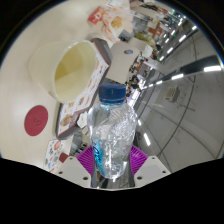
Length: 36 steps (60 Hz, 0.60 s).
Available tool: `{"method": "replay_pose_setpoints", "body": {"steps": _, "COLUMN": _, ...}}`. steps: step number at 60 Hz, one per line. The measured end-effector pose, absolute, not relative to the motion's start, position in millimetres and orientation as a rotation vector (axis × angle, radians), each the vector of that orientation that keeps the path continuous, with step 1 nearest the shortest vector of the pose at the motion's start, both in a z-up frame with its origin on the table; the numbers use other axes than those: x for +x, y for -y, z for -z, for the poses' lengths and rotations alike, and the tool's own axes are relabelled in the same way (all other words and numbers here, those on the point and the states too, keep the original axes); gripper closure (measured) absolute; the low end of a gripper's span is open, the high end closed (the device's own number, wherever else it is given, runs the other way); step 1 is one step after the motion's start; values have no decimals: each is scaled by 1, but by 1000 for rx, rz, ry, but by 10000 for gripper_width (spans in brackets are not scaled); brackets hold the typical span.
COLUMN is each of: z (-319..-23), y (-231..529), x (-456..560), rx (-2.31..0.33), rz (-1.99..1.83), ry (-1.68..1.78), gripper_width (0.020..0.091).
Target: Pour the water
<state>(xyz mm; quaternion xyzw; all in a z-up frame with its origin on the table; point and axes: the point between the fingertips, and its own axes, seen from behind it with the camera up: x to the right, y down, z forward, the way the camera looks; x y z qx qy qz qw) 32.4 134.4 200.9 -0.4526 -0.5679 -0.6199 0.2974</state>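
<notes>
A clear plastic water bottle (112,130) with a blue cap (112,95) and a blue label is held between my purple pads (93,156). My gripper (113,160) is shut on the bottle's lower body, and the whole view is tilted. The bottle's cap points toward a wide white bowl (70,66) with a yellowish inside, which stands on the pale table (25,90) just beyond and to the left of the cap. The bottle's base is hidden below the fingers.
A dark red round coaster (38,117) lies on the table left of the bottle. Boxes and packets (112,20) crowd the far side of the table. Ceiling strip lights (180,75) and a room fill the right.
</notes>
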Motion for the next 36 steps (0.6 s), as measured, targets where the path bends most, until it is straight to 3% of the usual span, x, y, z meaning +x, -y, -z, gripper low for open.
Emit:
{"method": "replay_pose_setpoints", "body": {"steps": 5, "z": -191, "y": -136, "x": 22, "rx": -1127, "rz": 1687, "ry": 1611, "gripper_width": 684}}
{"method": "replay_pose_setpoints", "body": {"steps": 16, "z": -184, "y": -133, "x": 25, "rx": -1236, "rz": 1617, "ry": 1584, "gripper_width": 679}}
{"method": "replay_pose_setpoints", "body": {"steps": 29, "z": -211, "y": -117, "x": 21, "rx": -1617, "rz": 1045, "ry": 1072, "gripper_width": 680}}
{"method": "replay_pose_setpoints", "body": {"steps": 36, "z": -206, "y": -110, "x": 26, "rx": -1780, "rz": 706, "ry": 774, "gripper_width": 679}}
